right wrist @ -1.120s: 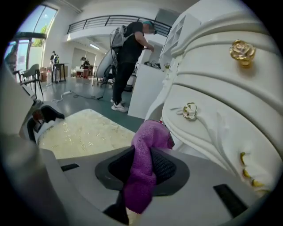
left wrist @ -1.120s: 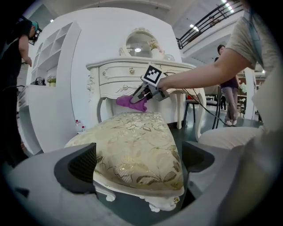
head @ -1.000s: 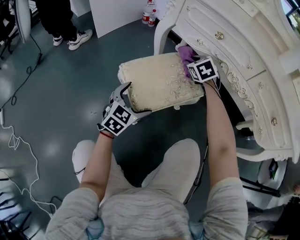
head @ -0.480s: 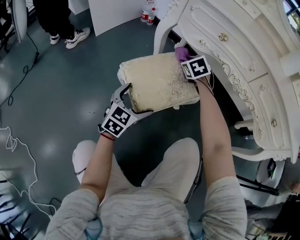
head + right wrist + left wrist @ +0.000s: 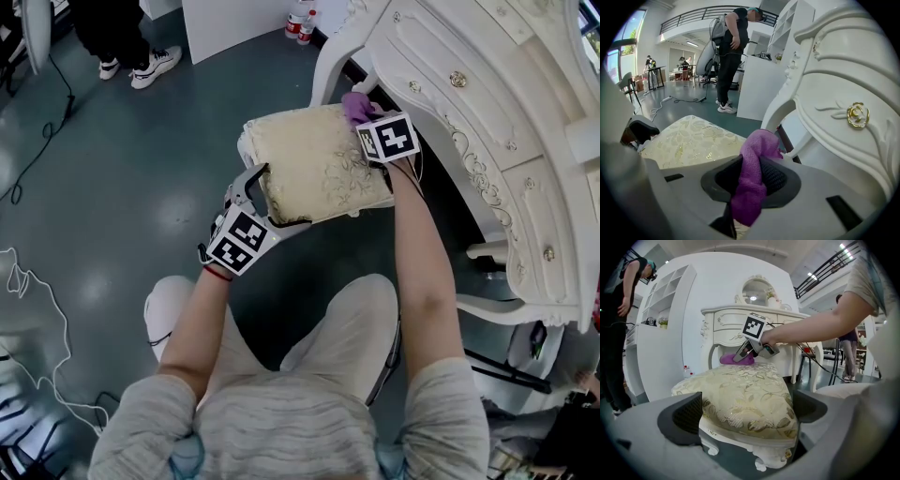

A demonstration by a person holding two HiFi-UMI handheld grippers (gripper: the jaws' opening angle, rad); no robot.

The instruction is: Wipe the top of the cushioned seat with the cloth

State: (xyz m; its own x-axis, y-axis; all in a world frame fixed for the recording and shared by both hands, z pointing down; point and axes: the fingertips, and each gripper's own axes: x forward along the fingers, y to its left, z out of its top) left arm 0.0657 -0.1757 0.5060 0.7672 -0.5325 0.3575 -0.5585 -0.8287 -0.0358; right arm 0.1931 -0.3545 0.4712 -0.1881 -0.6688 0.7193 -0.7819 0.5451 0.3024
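Purple cloth [image 5: 752, 183] sits pinched between the jaws of the right gripper [image 5: 751, 176], which are closed on it – a fold stands up above the pads and a tail hangs down below them. In the head view the cloth [image 5: 354, 105] lies at the far right corner of the cushioned seat [image 5: 314, 164], just beside a curved leg of the white dressing table [image 5: 469, 112], with the right gripper [image 5: 364, 120] over that same corner. The seat is a cream, gold-flowered cushion on a carved white frame, and it stands on the grey-green floor [image 5: 112, 187] with its far end towards the table.

The left gripper [image 5: 267, 202] is at the seat's near left corner. In the left gripper view its jaws [image 5: 747, 411] are spread wide, with the near end of the seat [image 5: 740, 394] filling the gap between the two dark pads; whether the pads press on the cushion cannot be told. Beyond it the cloth [image 5: 736, 360] shows at the seat's far end under the right gripper.

A gold knob [image 5: 857, 115] sits on the table's drawer front – close at the right of the right gripper view. Farther off a person in dark clothes [image 5: 731, 51] stands on the floor, and two bottles [image 5: 300, 23] stand beside the table's leg.
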